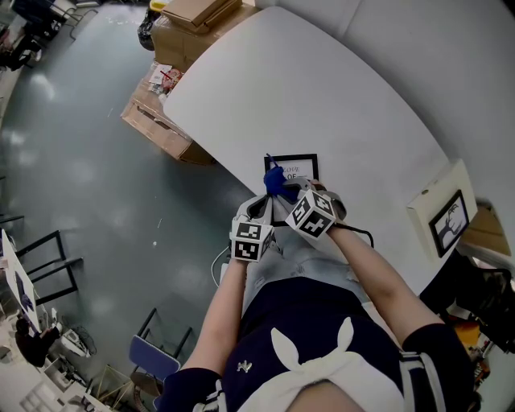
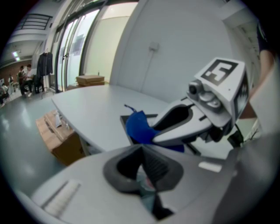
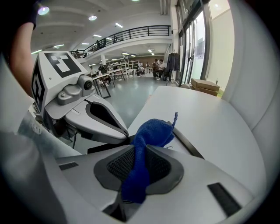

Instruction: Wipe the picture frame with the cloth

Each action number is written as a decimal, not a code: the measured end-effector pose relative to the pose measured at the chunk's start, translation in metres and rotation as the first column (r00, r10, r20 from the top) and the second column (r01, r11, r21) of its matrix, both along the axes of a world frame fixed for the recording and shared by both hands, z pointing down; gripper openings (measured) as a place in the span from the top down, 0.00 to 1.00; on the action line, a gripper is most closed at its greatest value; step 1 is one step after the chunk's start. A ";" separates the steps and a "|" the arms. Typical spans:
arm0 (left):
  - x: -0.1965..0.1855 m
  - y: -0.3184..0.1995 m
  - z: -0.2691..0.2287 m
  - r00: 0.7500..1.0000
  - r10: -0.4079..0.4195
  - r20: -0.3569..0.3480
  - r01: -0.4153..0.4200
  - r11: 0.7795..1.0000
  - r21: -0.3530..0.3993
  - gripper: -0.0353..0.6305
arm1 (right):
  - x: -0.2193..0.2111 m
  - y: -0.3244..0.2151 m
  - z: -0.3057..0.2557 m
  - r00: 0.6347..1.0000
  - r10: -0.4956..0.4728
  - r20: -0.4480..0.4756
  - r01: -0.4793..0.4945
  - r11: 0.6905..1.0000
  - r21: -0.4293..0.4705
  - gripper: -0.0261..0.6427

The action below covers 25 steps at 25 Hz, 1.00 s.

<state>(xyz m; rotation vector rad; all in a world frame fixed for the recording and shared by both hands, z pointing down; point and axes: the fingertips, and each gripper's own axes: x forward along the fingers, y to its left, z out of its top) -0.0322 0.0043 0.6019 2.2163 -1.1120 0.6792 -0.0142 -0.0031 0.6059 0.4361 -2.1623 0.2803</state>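
A black picture frame (image 1: pixel 293 167) lies flat near the front edge of the white table (image 1: pixel 338 96). A blue cloth (image 1: pixel 278 183) is bunched over the frame's near left corner. My right gripper (image 1: pixel 288 195) is shut on the blue cloth (image 3: pixel 148 136), which hangs out of the pads over the frame's edge (image 3: pixel 189 142). My left gripper (image 1: pixel 261 212) sits right beside it on the left, jaws closed with nothing seen in them. From the left gripper view (image 2: pixel 142 149), the cloth (image 2: pixel 138 127) and the right gripper's fingers (image 2: pixel 183 124) lie just ahead over the frame (image 2: pixel 130 117).
Cardboard boxes (image 1: pixel 161 121) stand on the floor left of the table, more (image 1: pixel 189 24) at its far end. A white box with a small framed picture (image 1: pixel 444 214) stands at the right edge. A black cable (image 1: pixel 364 233) runs by my right arm.
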 end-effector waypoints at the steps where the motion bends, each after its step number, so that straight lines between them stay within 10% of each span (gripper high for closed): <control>1: 0.000 0.001 0.001 1.000 0.001 -0.001 -0.001 1.000 -0.002 0.94 | 0.000 0.000 0.000 1.000 0.000 0.002 0.000 1.000 -0.002 0.86; 25: -0.001 0.001 0.001 1.000 -0.005 0.009 0.005 1.000 0.012 0.94 | -0.002 0.029 -0.001 0.999 0.039 0.012 -0.039 0.998 -0.042 0.86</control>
